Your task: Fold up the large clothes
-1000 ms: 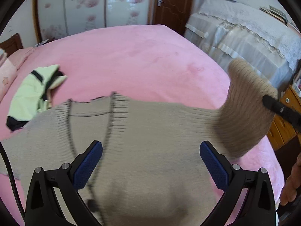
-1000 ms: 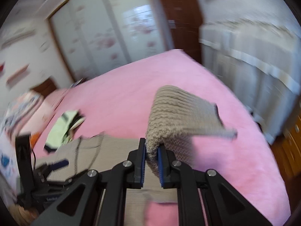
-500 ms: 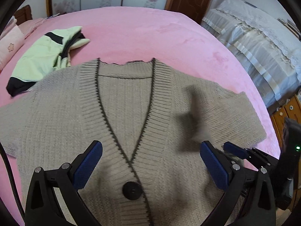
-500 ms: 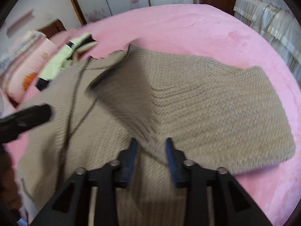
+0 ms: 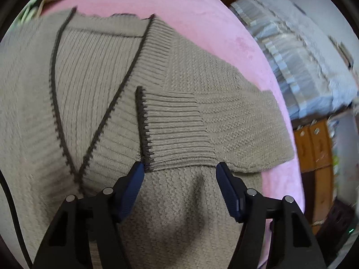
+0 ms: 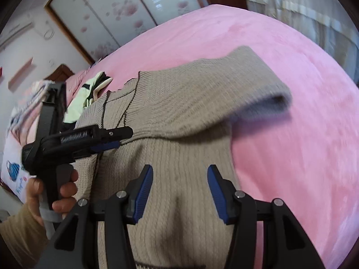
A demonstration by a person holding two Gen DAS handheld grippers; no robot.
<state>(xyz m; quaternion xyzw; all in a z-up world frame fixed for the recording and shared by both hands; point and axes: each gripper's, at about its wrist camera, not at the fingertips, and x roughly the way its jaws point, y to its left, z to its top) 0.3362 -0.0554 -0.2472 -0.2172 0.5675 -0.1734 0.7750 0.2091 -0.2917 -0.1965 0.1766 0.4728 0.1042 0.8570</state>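
A large beige knit cardigan (image 5: 94, 85) with dark trim lies spread on the pink bed (image 5: 202, 18). Its right sleeve (image 5: 202, 121) is folded across the chest, its dark-edged cuff near the V-neck. My left gripper (image 5: 179, 174) is open just above the knit, its jaws straddling the lower edge of the cuff, holding nothing. In the right wrist view the cardigan (image 6: 179, 116) fills the middle, and my right gripper (image 6: 179, 179) is open and empty over its body. The left gripper (image 6: 107, 139) shows there at the left, held in a hand.
A pale green and black garment (image 6: 89, 89) lies on the bed beyond the cardigan's collar. A white covered piece of furniture (image 5: 303, 62) and a wooden cabinet (image 5: 314, 143) stand to the right of the bed. Pillows (image 6: 15, 134) lie at the left.
The right gripper carried the sleeve over the chest and let it go. It is now open. The left gripper moved in low over the cuff and narrowed its jaws.
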